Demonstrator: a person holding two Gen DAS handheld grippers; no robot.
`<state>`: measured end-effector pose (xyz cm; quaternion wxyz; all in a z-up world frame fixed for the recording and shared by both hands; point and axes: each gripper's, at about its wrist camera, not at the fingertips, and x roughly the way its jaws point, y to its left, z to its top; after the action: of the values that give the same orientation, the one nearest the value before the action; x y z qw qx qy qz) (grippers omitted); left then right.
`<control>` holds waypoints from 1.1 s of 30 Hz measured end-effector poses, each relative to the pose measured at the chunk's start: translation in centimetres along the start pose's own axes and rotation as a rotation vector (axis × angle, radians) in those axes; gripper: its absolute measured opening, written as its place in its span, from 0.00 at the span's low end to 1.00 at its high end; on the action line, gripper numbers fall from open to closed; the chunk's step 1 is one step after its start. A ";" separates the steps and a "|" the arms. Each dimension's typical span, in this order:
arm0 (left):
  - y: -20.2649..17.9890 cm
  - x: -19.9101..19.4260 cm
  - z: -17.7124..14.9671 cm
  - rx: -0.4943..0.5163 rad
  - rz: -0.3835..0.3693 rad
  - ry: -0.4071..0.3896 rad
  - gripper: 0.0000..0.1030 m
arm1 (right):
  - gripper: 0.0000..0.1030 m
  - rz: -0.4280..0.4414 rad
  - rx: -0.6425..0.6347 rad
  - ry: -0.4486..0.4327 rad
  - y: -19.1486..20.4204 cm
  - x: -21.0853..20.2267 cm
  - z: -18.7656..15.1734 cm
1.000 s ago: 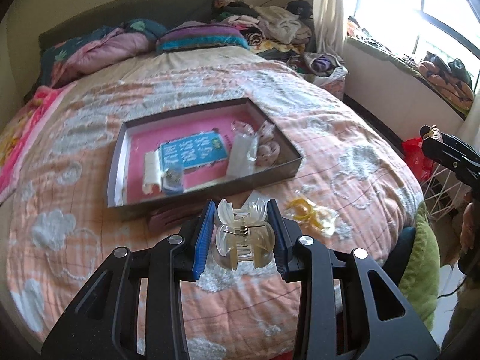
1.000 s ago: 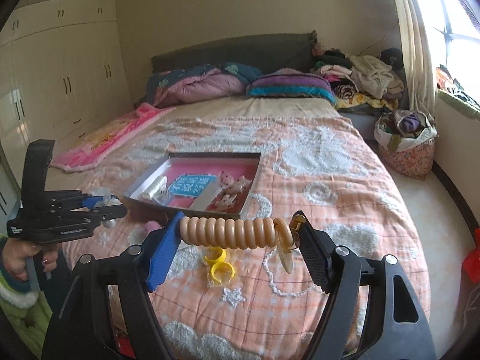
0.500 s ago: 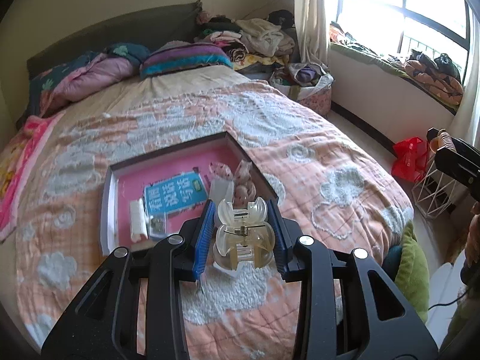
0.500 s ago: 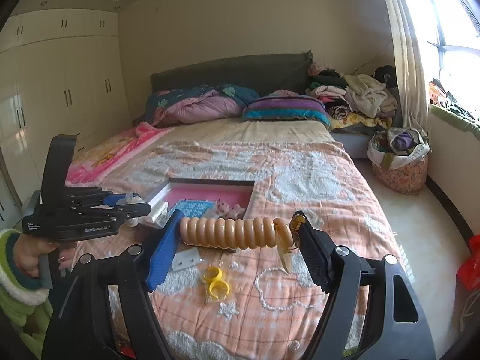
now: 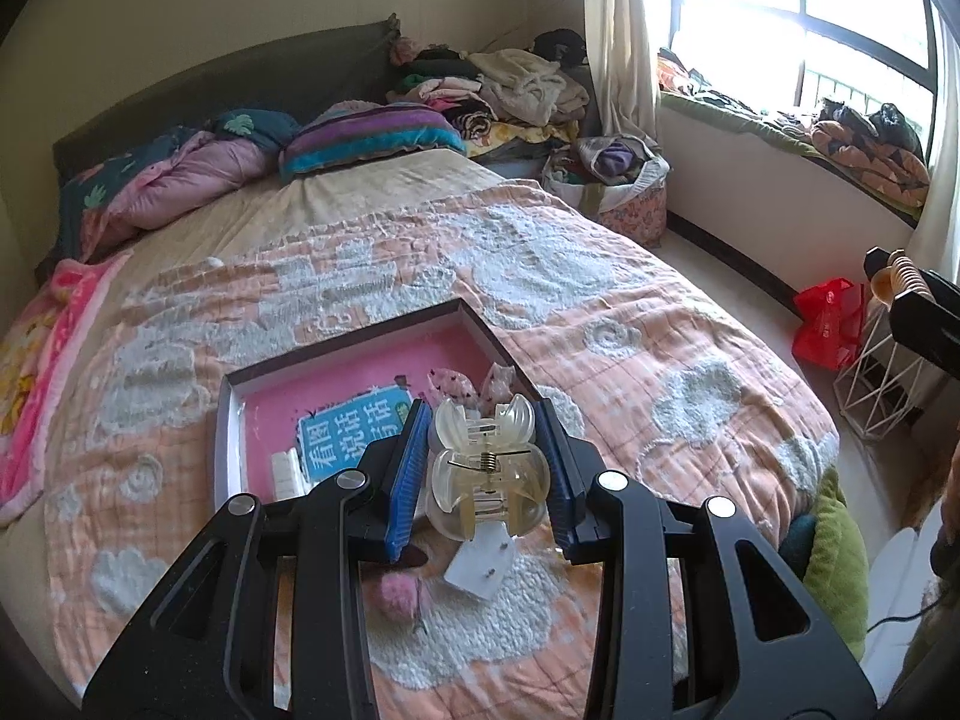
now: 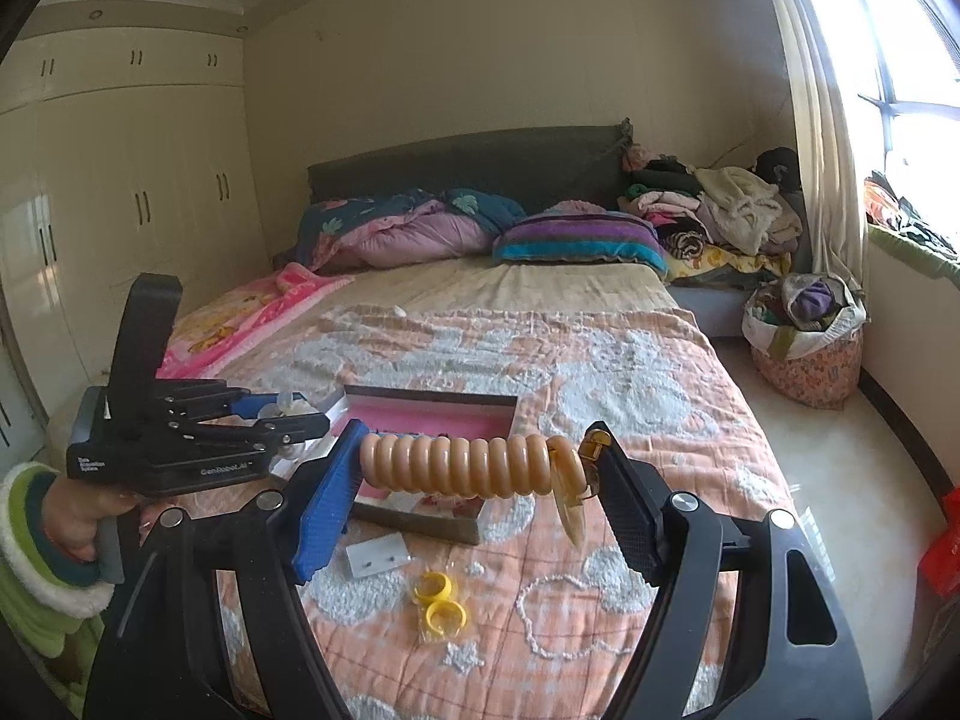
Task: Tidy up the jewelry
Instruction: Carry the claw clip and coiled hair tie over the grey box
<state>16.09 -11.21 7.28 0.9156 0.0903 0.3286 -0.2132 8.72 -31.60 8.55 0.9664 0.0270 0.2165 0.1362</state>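
Observation:
My left gripper point(image 5: 483, 468) is shut on a clear plastic hair claw clip point(image 5: 487, 474), held above the near edge of the bed. Beyond it lies a shallow box with a pink lining point(image 5: 354, 360), holding a blue card point(image 5: 354, 429) and small bow clips point(image 5: 456, 384). My right gripper point(image 6: 474, 468) is shut on a tan spiral hair tie point(image 6: 456, 468) with a dangling charm, also raised over the bed. The box point(image 6: 432, 408) shows behind it. The left gripper point(image 6: 288, 414) appears at the left of the right wrist view.
On the quilt lie yellow rings in a bag point(image 6: 441, 600), a clear earring card point(image 6: 375, 558) and a pink fluffy item point(image 5: 396, 597). Pillows point(image 6: 576, 237) and piled clothes point(image 6: 720, 210) sit at the bed head. A cloth bag point(image 6: 804, 348) stands on the floor at right.
Both grippers have risen and pulled back from the bed, still holding their items. The box now sits lower and smaller in both views.

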 end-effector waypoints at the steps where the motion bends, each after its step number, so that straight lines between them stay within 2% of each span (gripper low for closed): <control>1: 0.1 0.1 0.1 -0.001 0.001 -0.002 0.26 | 0.70 0.000 -0.002 -0.001 0.0 0.1 0.2; 17: 3.0 3.0 2.5 -0.022 0.023 0.001 0.26 | 0.70 0.043 -0.024 0.036 1.0 5.8 2.7; 33: 7.3 5.6 2.3 -0.067 0.071 0.016 0.26 | 0.70 0.127 -0.032 0.113 3.8 13.2 2.3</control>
<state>24.56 -7.24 5.60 0.9224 0.0728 0.3395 -0.1689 20.22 -24.32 5.61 0.9423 0.0175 0.2664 0.2019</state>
